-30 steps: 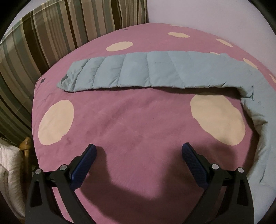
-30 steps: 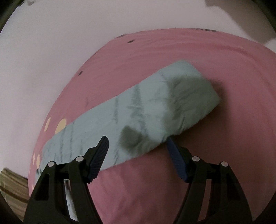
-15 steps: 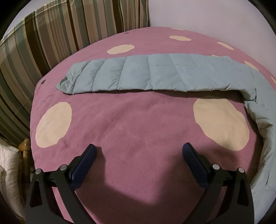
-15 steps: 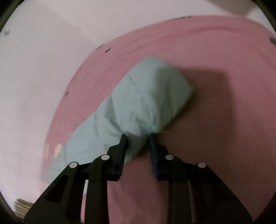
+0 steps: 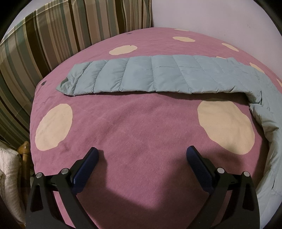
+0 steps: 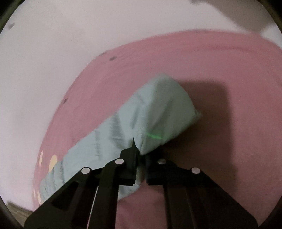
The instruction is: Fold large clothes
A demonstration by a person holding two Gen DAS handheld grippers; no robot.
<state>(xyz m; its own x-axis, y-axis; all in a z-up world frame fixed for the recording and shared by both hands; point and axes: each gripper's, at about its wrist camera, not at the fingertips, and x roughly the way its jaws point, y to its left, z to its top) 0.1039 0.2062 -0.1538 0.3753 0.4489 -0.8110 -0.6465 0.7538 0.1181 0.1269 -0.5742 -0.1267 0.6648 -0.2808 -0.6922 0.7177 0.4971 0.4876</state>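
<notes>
A pale blue quilted garment (image 5: 151,75) lies folded into a long strip across the far part of a pink bed cover (image 5: 137,126) with cream dots. Its right part bends and runs down the right edge of the left wrist view. My left gripper (image 5: 142,158) is open and empty above the bare cover, well short of the strip. In the right wrist view my right gripper (image 6: 140,155) is shut on the near edge of the garment (image 6: 158,112) close to its end, which looks lifted off the cover.
A striped pillow or cushion (image 5: 52,38) stands at the far left of the bed. A pale wall (image 5: 211,15) runs behind the bed. A wooden post (image 5: 24,148) and white cloth (image 5: 8,176) are at the left edge.
My right gripper has closed from open onto the garment's edge and is raising its end. In the left wrist view the strip has shifted slightly; the left gripper stays open.
</notes>
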